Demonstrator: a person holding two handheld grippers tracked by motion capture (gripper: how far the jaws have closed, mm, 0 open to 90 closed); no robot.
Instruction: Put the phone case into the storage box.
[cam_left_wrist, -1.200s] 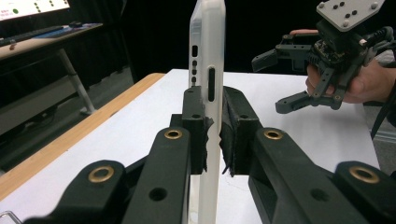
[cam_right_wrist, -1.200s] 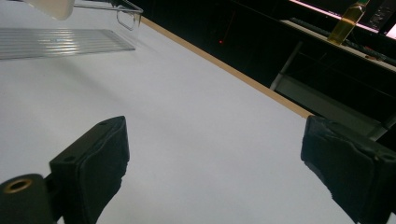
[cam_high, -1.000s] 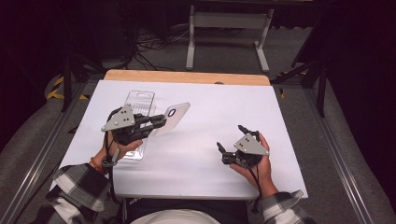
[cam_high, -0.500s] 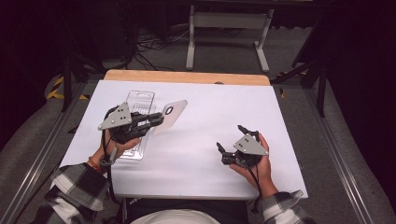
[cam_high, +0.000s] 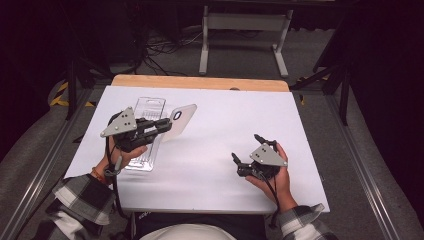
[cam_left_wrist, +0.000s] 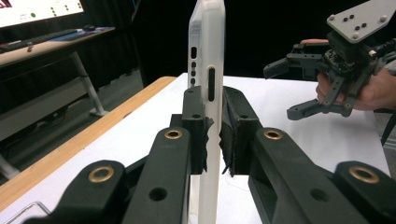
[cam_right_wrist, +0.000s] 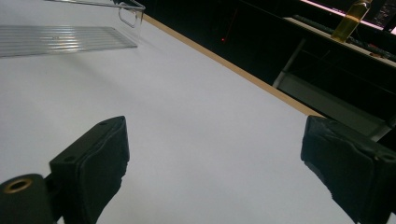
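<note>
A white translucent phone case (cam_high: 179, 120) with a camera cut-out is held above the table in my left gripper (cam_high: 164, 126), which is shut on its lower part. In the left gripper view the case (cam_left_wrist: 208, 42) stands edge-on between the two pads (cam_left_wrist: 194, 126), with its side button slots facing me. My right gripper (cam_high: 246, 147) rests in the hand near the table's front right, jaws open and nothing between them. Its own view looks across bare white tabletop between the wide-apart pads (cam_right_wrist: 100, 158).
A clear plastic packaging tray (cam_high: 148, 131) lies flat on the white table (cam_high: 225, 115) under the left hand, and its ribbed surface (cam_right_wrist: 65, 39) appears in the right gripper view. A wooden strip (cam_high: 200, 82) marks the far edge. A metal stand (cam_high: 240, 35) stands beyond.
</note>
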